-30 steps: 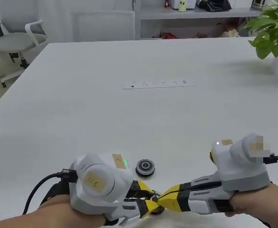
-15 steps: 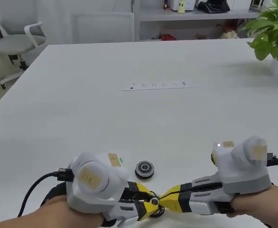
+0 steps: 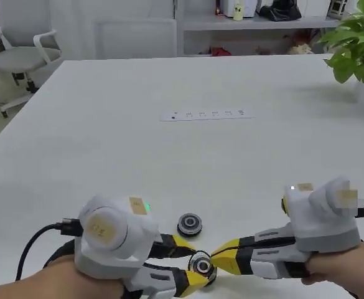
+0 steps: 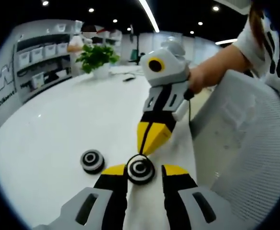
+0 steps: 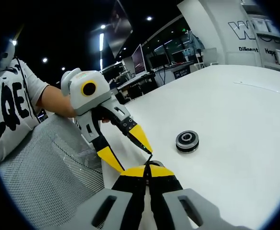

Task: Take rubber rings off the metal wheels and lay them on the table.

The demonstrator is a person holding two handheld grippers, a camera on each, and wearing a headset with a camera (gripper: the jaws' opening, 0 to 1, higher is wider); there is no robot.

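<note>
Left claw (image 4: 144, 170) part-open, clamped across 1 small round metal wheel (image 3: 201, 265) wearing a black rubber ring (image 4: 151, 174), at near edge of white counter (image 3: 231, 156). Right claw (image 5: 149, 168) squeezed closed, tips on that wheel's rim; can't tell if it pinches the ring. 2nd ringed wheel (image 3: 190, 224) lies flat just beyond.

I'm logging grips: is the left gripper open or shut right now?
Shut on the metal wheel: in its own view, the left gripper has the wheel clamped between both yellow jaws.
</note>
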